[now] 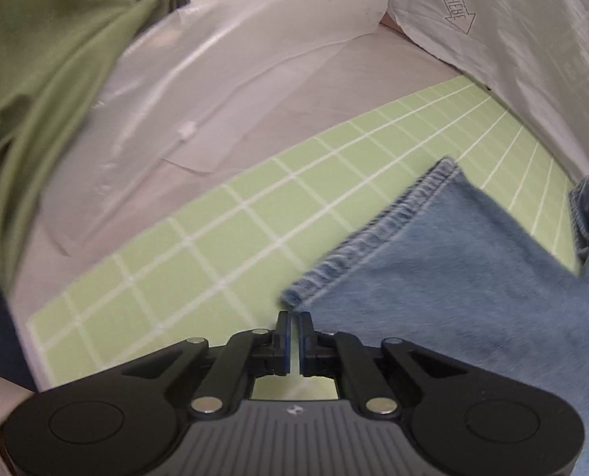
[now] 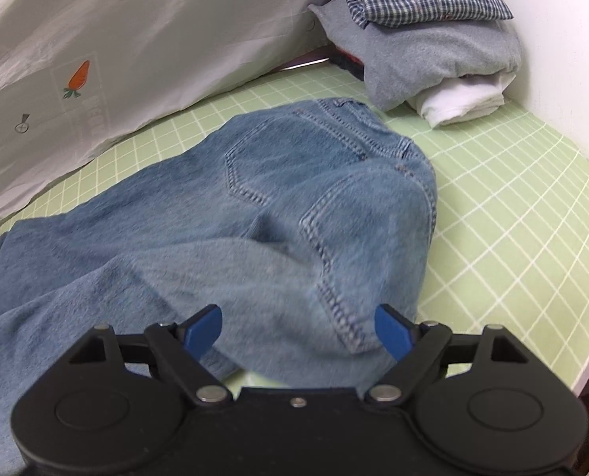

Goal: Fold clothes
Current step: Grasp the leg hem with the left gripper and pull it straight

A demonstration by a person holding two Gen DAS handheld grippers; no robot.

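Note:
A pair of light blue jeans (image 2: 278, 206) lies crumpled on the green grid mat (image 2: 512, 214), back pocket and waist toward the far side. My right gripper (image 2: 298, 329) hovers open just over the near fold, blue pads wide apart and nothing between them. In the left wrist view a jeans leg (image 1: 453, 277) stretches across the mat (image 1: 199, 246). Its stitched hem corner meets the tips of my left gripper (image 1: 294, 317), whose fingers are nearly together and seem to pinch that corner. The image is motion-blurred.
Folded clothes (image 2: 425, 39) are stacked at the mat's far right: a checked shirt, a grey garment, a white one. A white cover with a carrot print (image 2: 136, 59) runs along the back. Clear plastic sheeting (image 1: 215, 91) and a green garment (image 1: 48, 79) lie to the left.

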